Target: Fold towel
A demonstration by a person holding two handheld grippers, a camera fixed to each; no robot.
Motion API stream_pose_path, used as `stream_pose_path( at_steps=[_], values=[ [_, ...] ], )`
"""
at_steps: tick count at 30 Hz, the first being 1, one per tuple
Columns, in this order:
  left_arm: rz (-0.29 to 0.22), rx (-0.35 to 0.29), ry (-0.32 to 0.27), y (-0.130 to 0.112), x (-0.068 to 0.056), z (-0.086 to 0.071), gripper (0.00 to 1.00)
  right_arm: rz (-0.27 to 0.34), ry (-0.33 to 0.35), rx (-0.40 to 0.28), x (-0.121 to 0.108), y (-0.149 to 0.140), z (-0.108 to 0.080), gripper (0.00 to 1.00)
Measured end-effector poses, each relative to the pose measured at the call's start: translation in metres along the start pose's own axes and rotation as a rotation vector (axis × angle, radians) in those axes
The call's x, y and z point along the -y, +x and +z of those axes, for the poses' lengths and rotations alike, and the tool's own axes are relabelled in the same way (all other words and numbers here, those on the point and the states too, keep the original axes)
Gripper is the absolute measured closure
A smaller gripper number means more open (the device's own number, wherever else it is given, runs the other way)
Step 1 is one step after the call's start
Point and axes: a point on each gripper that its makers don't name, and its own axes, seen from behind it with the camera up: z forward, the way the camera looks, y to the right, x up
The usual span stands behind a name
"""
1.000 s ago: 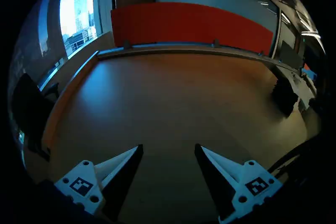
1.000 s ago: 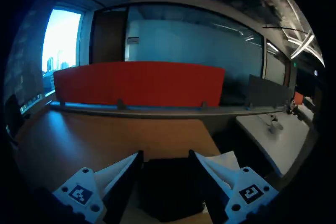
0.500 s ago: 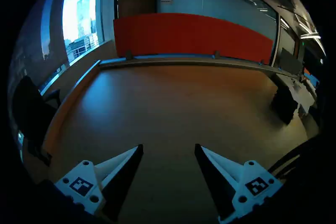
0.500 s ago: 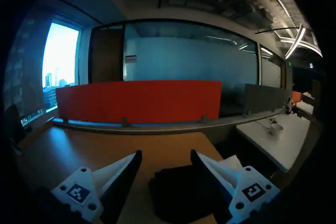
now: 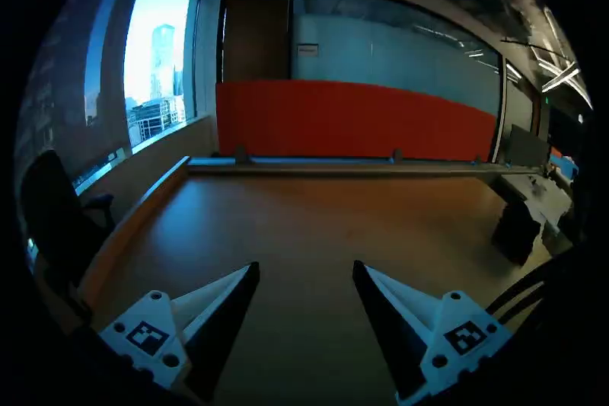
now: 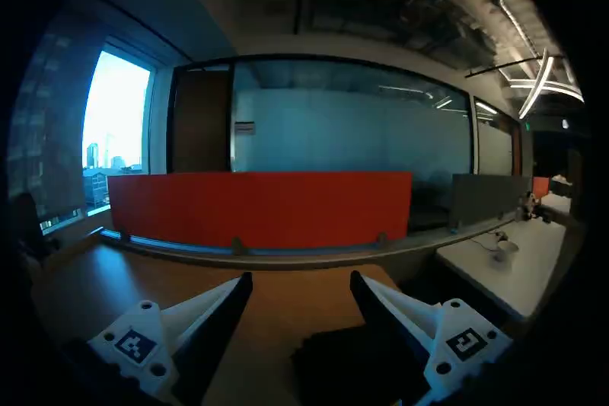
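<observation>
A dark folded towel lies on the wooden table at the bottom of the right gripper view, just beyond and partly behind the right finger. My right gripper is open above the table with nothing between its fingers. In the left gripper view, my left gripper is open over bare wooden tabletop, holding nothing. The same dark towel appears as a small dark stack at the table's right edge.
A red divider panel runs along the table's far edge. A dark office chair stands at the left by the window. A white desk with a cup sits to the right.
Both cameras have tilted upward: the table sinks lower in each view and more wall and ceiling shows. In the right gripper view the towel has slid toward the bottom right.
</observation>
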Motion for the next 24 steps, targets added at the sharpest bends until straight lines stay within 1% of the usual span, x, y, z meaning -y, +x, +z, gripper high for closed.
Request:
stream_pose_path(
  at_steps=[4, 8, 14, 17, 20, 24],
  values=[
    [0.001, -0.059, -0.004, 0.024, 0.002, 0.009, 0.09, 0.003, 0.011, -0.018, 0.016, 0.008, 0.003, 0.01],
    [0.009, -0.105, -0.005, 0.043, 0.004, 0.019, 0.09, 0.008, 0.020, -0.033, 0.032, 0.014, 0.005, 0.01],
    [0.010, -0.174, 0.004, 0.071, 0.009, 0.030, 0.09, 0.023, 0.048, -0.048, 0.067, 0.022, 0.010, 0.00],
    [0.011, -0.204, 0.002, 0.082, 0.010, 0.034, 0.09, 0.019, 0.064, -0.054, 0.084, 0.025, 0.013, 0.01],
    [0.012, -0.223, 0.002, 0.090, 0.010, 0.035, 0.10, 0.017, 0.058, -0.057, 0.092, 0.026, 0.015, 0.01],
    [0.012, -0.240, 0.000, 0.094, 0.009, 0.037, 0.09, 0.034, 0.065, -0.055, 0.101, 0.028, 0.015, 0.01]
  ],
)
